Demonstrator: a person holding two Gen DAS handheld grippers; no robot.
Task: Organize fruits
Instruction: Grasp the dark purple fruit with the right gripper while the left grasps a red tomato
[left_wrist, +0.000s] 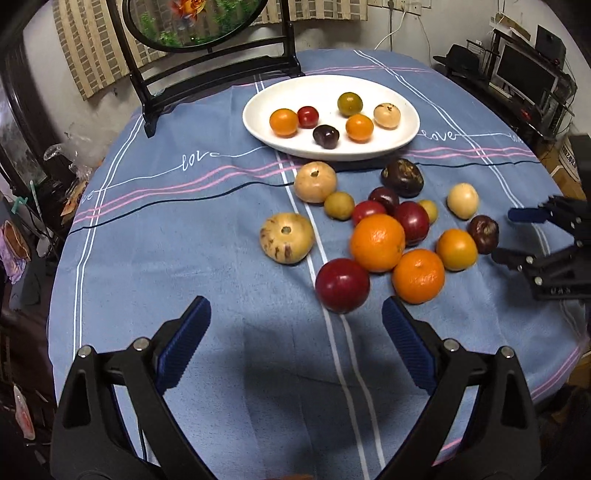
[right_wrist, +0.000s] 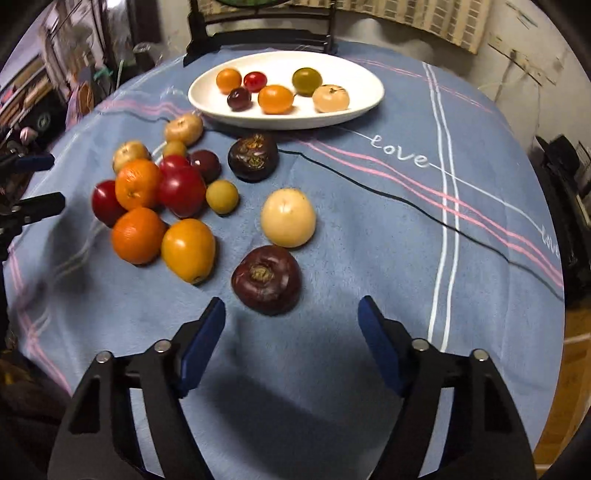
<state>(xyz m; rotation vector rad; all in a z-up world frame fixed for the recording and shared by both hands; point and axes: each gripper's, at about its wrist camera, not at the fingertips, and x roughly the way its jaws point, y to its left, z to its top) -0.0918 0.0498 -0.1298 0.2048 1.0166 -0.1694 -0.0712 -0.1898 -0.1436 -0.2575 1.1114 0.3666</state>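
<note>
Hovering with both sets of jaws apart and empty, right gripper (right_wrist: 291, 325) faces the dark purple fruit (right_wrist: 266, 279); left gripper (left_wrist: 295, 325) faces the red fruit (left_wrist: 342, 284): round, probably slippery, so pinch across the middle.

Table covering: blue tablecloth (left_wrist: 207, 258) with white, pink and dark stripes and the embroidered word "love" (right_wrist: 400, 153).
Stand: dark wooden frame (left_wrist: 218, 79) at the far edge of the table, holding a round panel (left_wrist: 195, 20) showing a goldfish and green plants.
Wall hanging: beige checked cloth (left_wrist: 92, 55) behind the stand.
Side shelving: black shelf with a monitor (left_wrist: 524, 72), right of the table.
</note>
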